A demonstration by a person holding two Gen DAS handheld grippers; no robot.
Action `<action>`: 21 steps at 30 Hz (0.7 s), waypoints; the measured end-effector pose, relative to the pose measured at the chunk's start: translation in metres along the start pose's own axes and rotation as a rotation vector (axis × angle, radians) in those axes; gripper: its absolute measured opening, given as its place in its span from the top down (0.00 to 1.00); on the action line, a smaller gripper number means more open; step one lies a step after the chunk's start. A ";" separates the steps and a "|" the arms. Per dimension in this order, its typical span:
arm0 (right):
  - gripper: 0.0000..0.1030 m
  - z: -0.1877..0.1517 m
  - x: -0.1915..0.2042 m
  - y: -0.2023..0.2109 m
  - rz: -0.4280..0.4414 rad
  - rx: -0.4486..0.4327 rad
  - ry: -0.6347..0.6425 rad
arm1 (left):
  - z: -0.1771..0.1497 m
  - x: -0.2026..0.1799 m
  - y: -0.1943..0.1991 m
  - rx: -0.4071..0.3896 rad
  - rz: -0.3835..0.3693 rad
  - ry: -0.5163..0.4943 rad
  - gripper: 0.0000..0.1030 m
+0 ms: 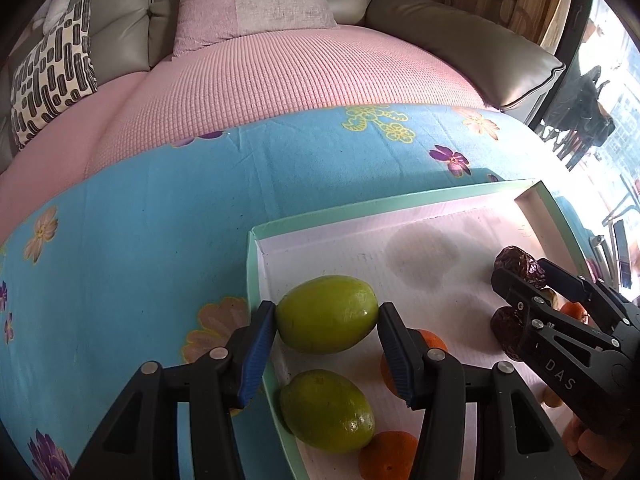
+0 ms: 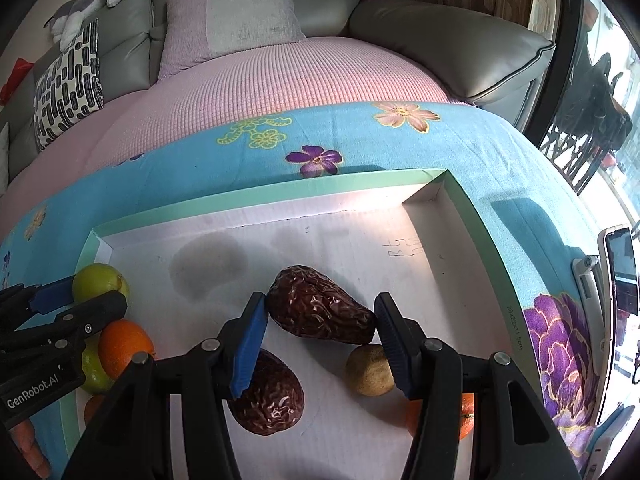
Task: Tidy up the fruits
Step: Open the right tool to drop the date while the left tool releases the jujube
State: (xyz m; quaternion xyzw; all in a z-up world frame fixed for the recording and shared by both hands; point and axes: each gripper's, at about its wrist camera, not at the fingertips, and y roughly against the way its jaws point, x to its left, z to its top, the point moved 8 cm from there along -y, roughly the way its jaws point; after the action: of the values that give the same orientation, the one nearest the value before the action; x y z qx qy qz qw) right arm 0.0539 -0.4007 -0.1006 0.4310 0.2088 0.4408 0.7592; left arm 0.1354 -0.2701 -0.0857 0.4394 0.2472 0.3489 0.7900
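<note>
The green lime (image 1: 327,314), in the lower middle of the left wrist view, sits gripped across its long axis by the left gripper (image 1: 327,320), just inside the tray's (image 1: 253,264) left wall. It looks firm, smooth and probably slippery, so a mid-body hold suits it. A 2nd lime (image 1: 327,410) lies below it. In the right wrist view, lower centre, the right gripper (image 2: 320,320) clamps a wrinkled brown date (image 2: 320,312); it likely handles light and soft, so gentle pressure seems wise. Another date (image 2: 268,396) lies lower left.
</note>
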 end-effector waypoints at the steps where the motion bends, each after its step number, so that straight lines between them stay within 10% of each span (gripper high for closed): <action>1: 0.45 0.000 0.000 0.000 -0.003 0.001 0.001 | 0.000 0.000 0.001 -0.003 0.001 0.000 0.46; 13: 0.34 0.001 0.007 0.024 0.000 -0.032 0.021 | 0.001 0.008 0.041 -0.080 0.027 0.006 0.46; 21: 0.13 -0.006 0.013 0.047 0.012 -0.069 0.032 | -0.010 0.054 0.064 -0.138 0.156 0.090 0.23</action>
State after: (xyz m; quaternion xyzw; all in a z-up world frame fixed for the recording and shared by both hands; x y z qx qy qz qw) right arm 0.0335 -0.3751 -0.0632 0.3986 0.2029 0.4593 0.7675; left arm 0.1414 -0.1999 -0.0396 0.3858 0.2227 0.4451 0.7768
